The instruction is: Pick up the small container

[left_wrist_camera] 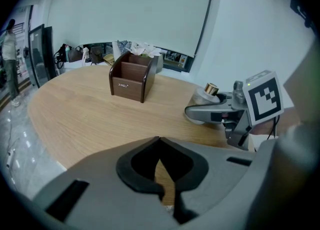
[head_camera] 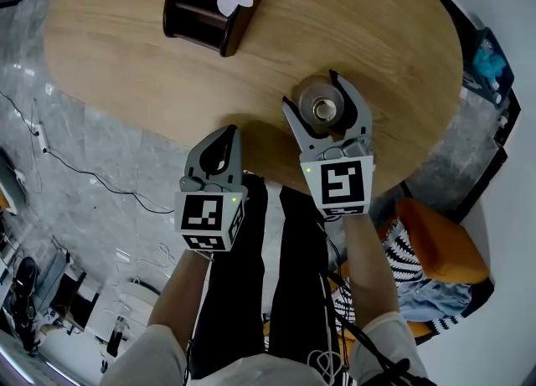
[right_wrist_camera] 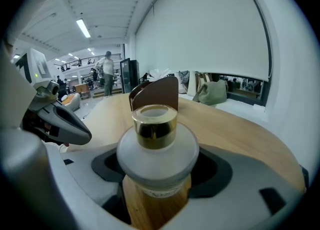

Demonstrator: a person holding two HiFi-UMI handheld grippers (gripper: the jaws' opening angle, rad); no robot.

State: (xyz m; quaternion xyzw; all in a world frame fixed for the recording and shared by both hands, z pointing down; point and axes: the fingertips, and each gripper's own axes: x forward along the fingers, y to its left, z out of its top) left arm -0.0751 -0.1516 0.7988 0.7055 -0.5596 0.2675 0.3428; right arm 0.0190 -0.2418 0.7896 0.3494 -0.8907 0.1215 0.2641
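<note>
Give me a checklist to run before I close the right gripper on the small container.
1. Small container between the right gripper's jaws: ok, roughly centred.
2. Container upright on the table: ok.
3. Right jaws closed on it: not ok, they stand apart.
4. Pads touching the container: cannot tell.
5. Left gripper out of the way: ok, shut, empty, by the table's near edge.
6. Brown box clear of the lift: ok, well behind.

Oval wooden table, dark wooden box, small frosted container
</note>
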